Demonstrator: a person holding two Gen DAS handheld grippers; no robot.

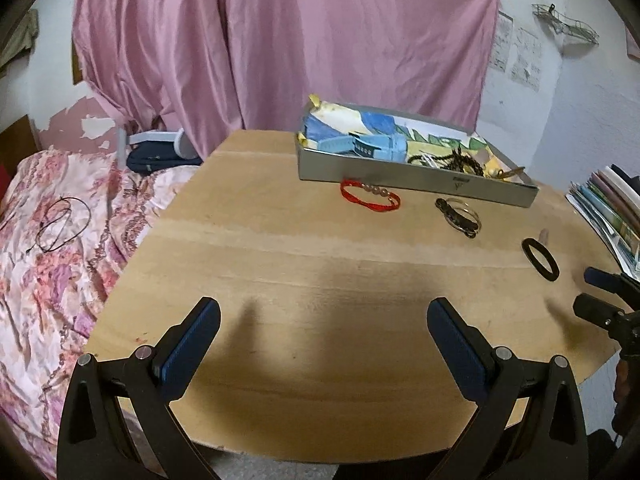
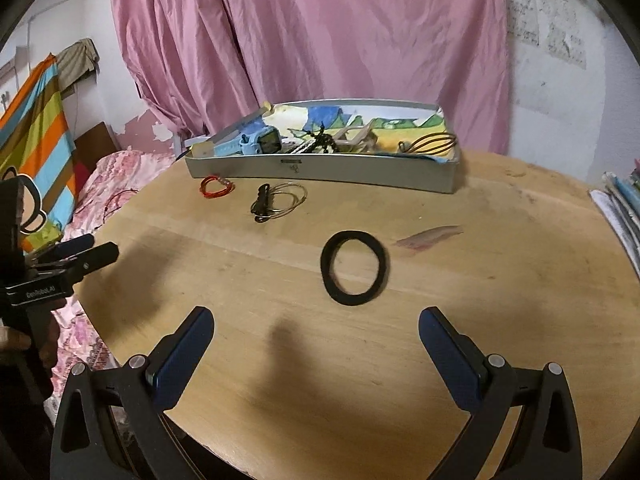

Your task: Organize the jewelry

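**Op A:** From my right wrist view, the black ring band [image 2: 355, 267] lies flat on the wooden table [image 2: 500, 320] at centre frame, just ahead of my right gripper [image 2: 316, 354]. Its jaws are spread wide with nothing between them.

**Op B:** And the other loose pieces?

**Op A:** Two more are out on the wood. The red bracelet [image 2: 216, 187] sits upper left of centre, close to the front wall of the grey tray [image 2: 320, 170]. The wire bangles with a dark clasp [image 2: 279, 200] lie just right of it, apart from the tray.

**Op B:** What is already in the tray?

**Op A:** A light blue watch [image 2: 260, 144] at its left end, dark beaded strands [image 2: 320, 140] in the middle and a brown hoop piece [image 2: 434, 142] toward the right. So I judge the job as partly done: some items are stowed, three are left on the table.

**Op B:** Your left side?

**Op A:** In the left wrist view my left gripper [image 1: 323, 338] is also spread and empty, over bare wood at lower centre. The red bracelet [image 1: 370, 196] is up at centre frame, the ring band [image 1: 540, 258] at the right edge.

**Op B:** Beyond the table?

**Op A:** A pink curtain [image 2: 312, 32] behind and floral bedding [image 1: 52, 240] at left.
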